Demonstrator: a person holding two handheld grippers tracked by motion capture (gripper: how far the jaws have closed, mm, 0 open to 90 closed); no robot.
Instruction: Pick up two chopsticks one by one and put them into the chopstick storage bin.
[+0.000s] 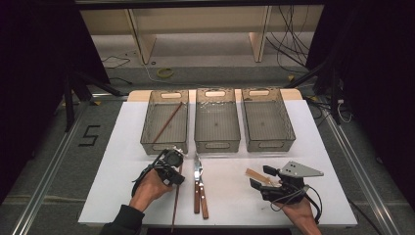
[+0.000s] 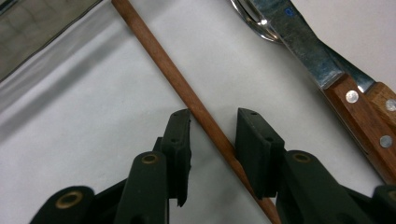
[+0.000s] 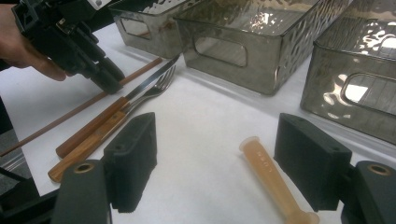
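A brown chopstick (image 1: 175,205) lies on the white table top, running toward me. My left gripper (image 1: 172,164) hovers over its far end. In the left gripper view the chopstick (image 2: 159,60) passes slantwise between the two black jaws of the left gripper (image 2: 214,116), close to the right one and clear of the left one, so the gripper is open. My right gripper (image 1: 262,177) stands wide open at the front right. A small tan plastic tube (image 3: 268,175) lies between the jaws of the right gripper (image 3: 219,135), nearer the right one, untouched.
A wooden-handled knife (image 1: 197,188) and fork (image 1: 202,196) lie side by side in the middle. Three grey see-through bins stand in a row behind: the left bin (image 1: 164,147) holds another chopstick (image 1: 167,122); the middle bin (image 1: 217,143) and right bin (image 1: 269,142) stand beside it.
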